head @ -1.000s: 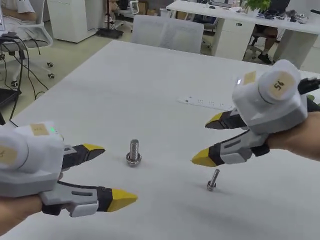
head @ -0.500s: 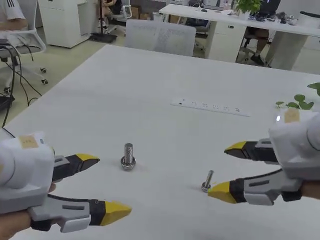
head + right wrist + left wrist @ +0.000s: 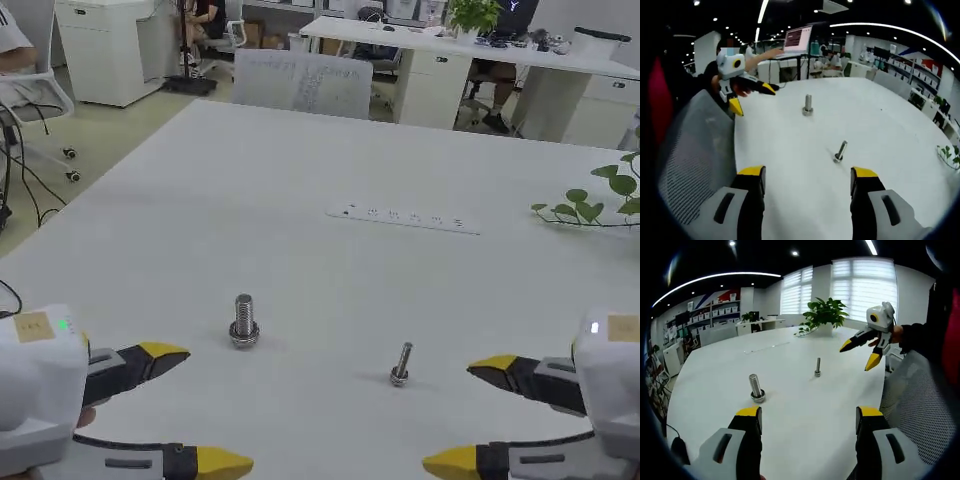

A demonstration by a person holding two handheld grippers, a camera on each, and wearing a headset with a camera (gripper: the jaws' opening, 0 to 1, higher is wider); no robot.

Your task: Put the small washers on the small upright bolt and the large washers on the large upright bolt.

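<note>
Now R gripper (image 3: pixel 467 415) pulled back right of small bolt (image 3: pixel 400 364), L gripper (image 3: pixel 197 407) back too, fingers apart on both

— Where was the left gripper (image 3: pixel 195 408)?
— Low at the near left, jaws wide apart, tips pointing right.
— And the right gripper (image 3: pixel 468 414)?
— Near right, jaws spread too, tips pointing left.

Counted two upright bolts total: one large bolt (image 3: pixel 243 321) and one small bolt (image 3: pixel 400 364). Two grippers as well, one left gripper (image 3: pixel 205 407) and one right gripper (image 3: pixel 457 416). There was also one power strip (image 3: pixel 405 217) and one plant (image 3: pixel 622 186).
</note>
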